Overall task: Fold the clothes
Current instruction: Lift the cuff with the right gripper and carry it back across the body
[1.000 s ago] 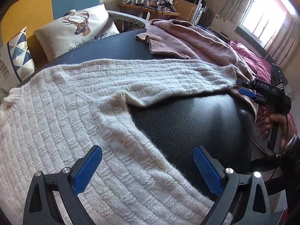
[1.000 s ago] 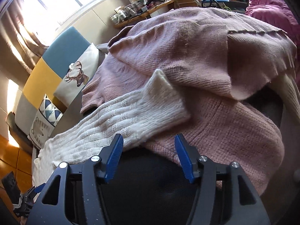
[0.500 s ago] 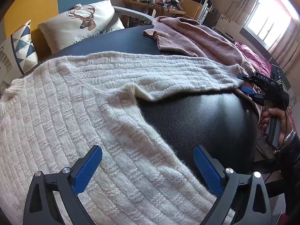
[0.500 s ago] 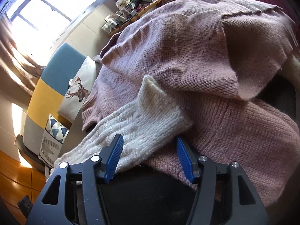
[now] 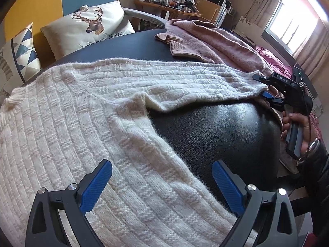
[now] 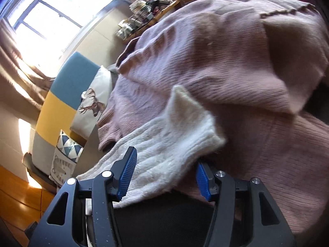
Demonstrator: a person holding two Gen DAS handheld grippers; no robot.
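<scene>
A cream knitted sweater (image 5: 82, 123) lies spread on a black leather table (image 5: 216, 127), one sleeve (image 5: 185, 82) stretched out to the right. My left gripper (image 5: 162, 185) hovers open above the sweater's body, nothing between its pads. At the sleeve's end, my right gripper (image 5: 265, 86) is held by a person's hand (image 5: 296, 121). In the right wrist view the sleeve cuff (image 6: 174, 140) lies between the blue pads of my right gripper (image 6: 164, 173). Its jaws are closing and the pads do not visibly squeeze the cuff.
A pink sweater (image 5: 216, 43) lies heaped behind the sleeve end and fills the right wrist view (image 6: 226, 51). A deer-print pillow (image 5: 92, 26) and a triangle-print pillow (image 5: 24, 51) rest on a bench beyond the table. A cluttered desk (image 5: 168, 2) stands farther back.
My right gripper has slid forward and rolled a little, so the sleeve cuff now lies between its jaws, which have narrowed slightly. The left gripper has kept still.
</scene>
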